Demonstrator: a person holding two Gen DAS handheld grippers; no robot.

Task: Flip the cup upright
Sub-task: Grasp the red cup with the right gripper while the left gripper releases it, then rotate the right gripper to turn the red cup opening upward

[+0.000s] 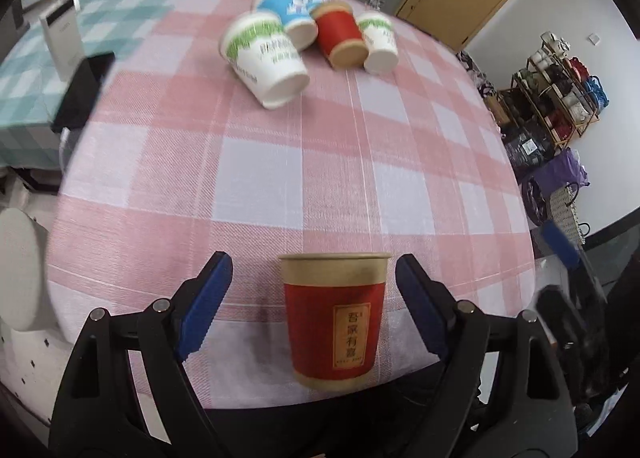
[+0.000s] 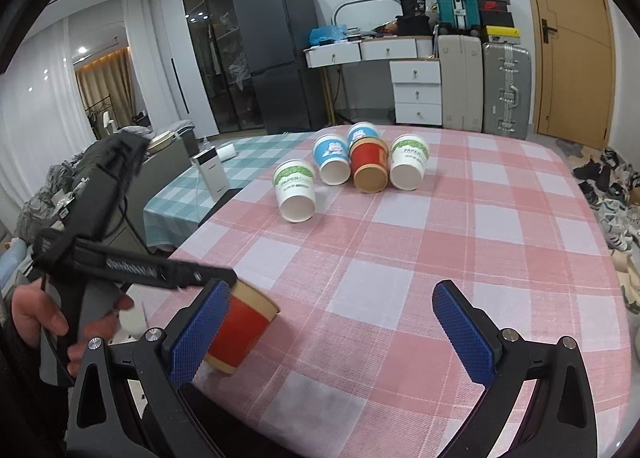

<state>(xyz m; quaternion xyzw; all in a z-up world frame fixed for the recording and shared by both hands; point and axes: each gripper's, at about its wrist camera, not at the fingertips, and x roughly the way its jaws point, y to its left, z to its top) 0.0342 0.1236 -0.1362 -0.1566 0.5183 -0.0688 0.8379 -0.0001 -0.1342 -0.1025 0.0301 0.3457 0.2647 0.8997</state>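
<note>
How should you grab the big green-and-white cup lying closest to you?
Grip the green-and-white cup across its side wall, probably mid-length, coming from above. It lies on its side, open mouth facing the right tool, with clear tablecloth on both sides.

Your table (image 2: 440,242) carries a pink-and-white checked cloth, with a teal checked cloth (image 2: 208,174) adjoining at its far left. At the near edge you have one red paper cup (image 1: 335,320) standing upright, mouth up. At the far end you have five cups on their sides in a cluster: two green-printed white cups (image 2: 295,191) (image 2: 409,162), two blue cups (image 2: 333,160) (image 2: 362,133), and one red cup (image 2: 370,166).
</note>
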